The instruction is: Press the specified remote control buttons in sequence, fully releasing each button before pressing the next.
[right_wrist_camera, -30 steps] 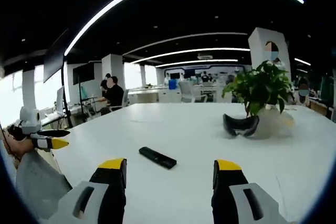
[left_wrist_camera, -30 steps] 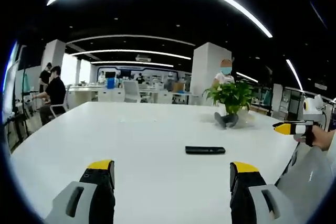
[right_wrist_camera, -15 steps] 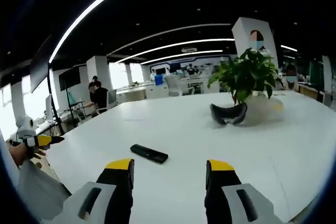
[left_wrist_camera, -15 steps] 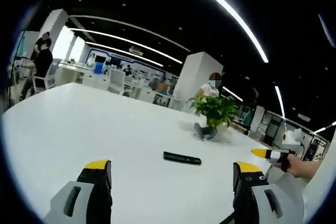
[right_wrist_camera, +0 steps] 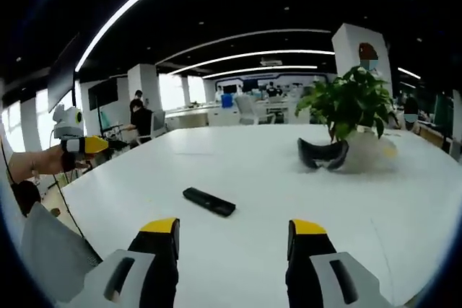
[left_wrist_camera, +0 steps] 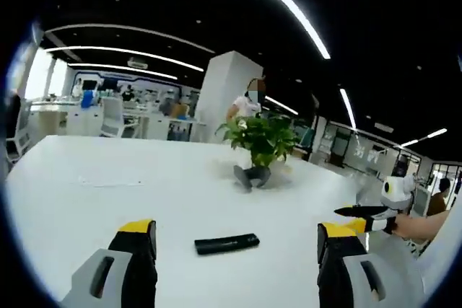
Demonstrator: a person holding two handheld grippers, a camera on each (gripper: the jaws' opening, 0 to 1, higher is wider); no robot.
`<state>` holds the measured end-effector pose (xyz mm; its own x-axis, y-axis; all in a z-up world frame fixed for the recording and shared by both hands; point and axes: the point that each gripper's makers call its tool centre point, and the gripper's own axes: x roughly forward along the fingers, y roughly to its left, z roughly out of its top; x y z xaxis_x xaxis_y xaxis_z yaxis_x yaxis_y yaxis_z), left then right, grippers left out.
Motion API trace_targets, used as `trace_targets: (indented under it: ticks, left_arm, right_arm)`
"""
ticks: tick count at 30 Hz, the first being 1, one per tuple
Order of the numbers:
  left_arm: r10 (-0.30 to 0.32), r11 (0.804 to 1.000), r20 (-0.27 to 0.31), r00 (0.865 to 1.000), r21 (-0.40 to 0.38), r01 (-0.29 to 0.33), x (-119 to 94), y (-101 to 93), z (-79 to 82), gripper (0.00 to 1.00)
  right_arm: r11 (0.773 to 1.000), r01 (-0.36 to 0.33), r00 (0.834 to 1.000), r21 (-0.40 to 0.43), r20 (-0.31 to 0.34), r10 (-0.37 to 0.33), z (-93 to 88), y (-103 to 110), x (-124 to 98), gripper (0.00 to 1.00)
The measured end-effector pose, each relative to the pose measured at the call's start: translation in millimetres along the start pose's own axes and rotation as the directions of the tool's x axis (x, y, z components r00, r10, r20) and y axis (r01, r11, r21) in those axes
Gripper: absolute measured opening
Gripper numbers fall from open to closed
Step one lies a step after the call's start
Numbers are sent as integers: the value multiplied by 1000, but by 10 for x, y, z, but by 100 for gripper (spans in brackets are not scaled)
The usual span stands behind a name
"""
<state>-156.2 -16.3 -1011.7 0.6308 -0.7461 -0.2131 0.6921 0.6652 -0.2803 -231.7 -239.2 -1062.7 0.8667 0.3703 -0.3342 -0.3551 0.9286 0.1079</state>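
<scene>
Both views low over table [left_wrist_camera: 144,192], sharing remote [left_wrist_camera: 227,244], plant [left_wrist_camera: 261,137].

- I count one black remote control [left_wrist_camera: 227,244] [right_wrist_camera: 208,201] lying on one white table [left_wrist_camera: 144,200] [right_wrist_camera: 274,178].
- One potted plant [left_wrist_camera: 260,138] [right_wrist_camera: 355,106] stands on that table.
- One dark curved headset-like item [left_wrist_camera: 251,176] [right_wrist_camera: 323,154] lies beside the plant; I cannot tell exactly what it is.
- Two grippers: my left gripper [left_wrist_camera: 234,239] and my right gripper [right_wrist_camera: 234,234], jaws apart on both.
</scene>
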Motion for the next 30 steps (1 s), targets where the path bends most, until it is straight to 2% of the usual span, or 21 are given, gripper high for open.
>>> trace_targets:
  ticks: [1, 2, 3, 4, 6, 8, 10, 11, 13, 15, 18, 21, 24, 28, 30]
  left_arm:
    - [-11, 1000, -57, 998, -2, 11, 86, 0, -63, 96]
    - [-12, 999, -108, 994, 35, 16, 131, 13, -129, 96]
    - [-23, 991, -159, 987, 126, 44, 205, 15, -203, 95]
    - [-25, 988, -180, 983, 148, 52, 225, 18, -232, 95]
    - [-20, 973, -318, 948, 211, 91, 300, 60, -455, 93]
    - [-46, 962, -375, 926, 233, 142, 355, 65, -559, 89]
    - [-88, 963, -394, 915, 199, 179, 399, 28, -604, 87]
    - [-93, 964, -396, 913, 195, 183, 413, 28, -610, 87]
    - [-111, 962, -429, 896, 182, 206, 465, 76, -670, 89]
    - [-107, 949, -489, 866, 208, 235, 503, 140, -767, 89]
    - [-83, 920, -570, 817, 272, 283, 592, 256, -880, 89]
    - [-73, 901, -621, 780, 294, 318, 679, 334, -935, 87]
    - [-61, 862, -660, 749, 344, 373, 771, 381, -966, 86]
    - [-58, 843, -680, 731, 358, 401, 878, 388, -982, 84]
    - [-57, 837, -695, 717, 357, 413, 928, 398, -1009, 84]
  right_arm:
    - [1000, -1, 1000, 1, 0, 1, -2, -5, 1, 58]
    - [1000, 0, 1000, 4, 2, 0, 1, -14, 1, 58]
    - [1000, 1, 1000, 7, 6, -1, 6, -21, 0, 58]
    - [1000, 4, 1000, 12, 11, -4, 11, -33, -6, 58]
    - [1000, 6, 1000, 18, 15, -6, 12, -43, -11, 57]
    - [1000, 9, 1000, 22, 13, -9, 6, -52, -7, 57]
    - [1000, 3, 1000, 21, 8, -3, -6, -48, 2, 56]
    - [1000, -2, 1000, 19, 5, 2, -12, -36, 3, 56]
    - [1000, 1, 1000, 6, 0, -1, -21, -31, 1, 56]
    - [1000, 9, 1000, 4, -2, -9, -23, -42, -4, 55]
    - [1000, 20, 1000, 17, 2, -20, -21, -80, -14, 54]
    - [999, 27, 1000, 24, 0, -27, -32, -96, -17, 53]
    - [1000, 26, 1000, 11, -14, -26, -54, -86, -5, 53]
    - [1000, 23, 999, -12, -32, -24, -80, -67, 7, 53]
    - [1000, 20, 999, -16, -37, -21, -87, -65, 12, 52]
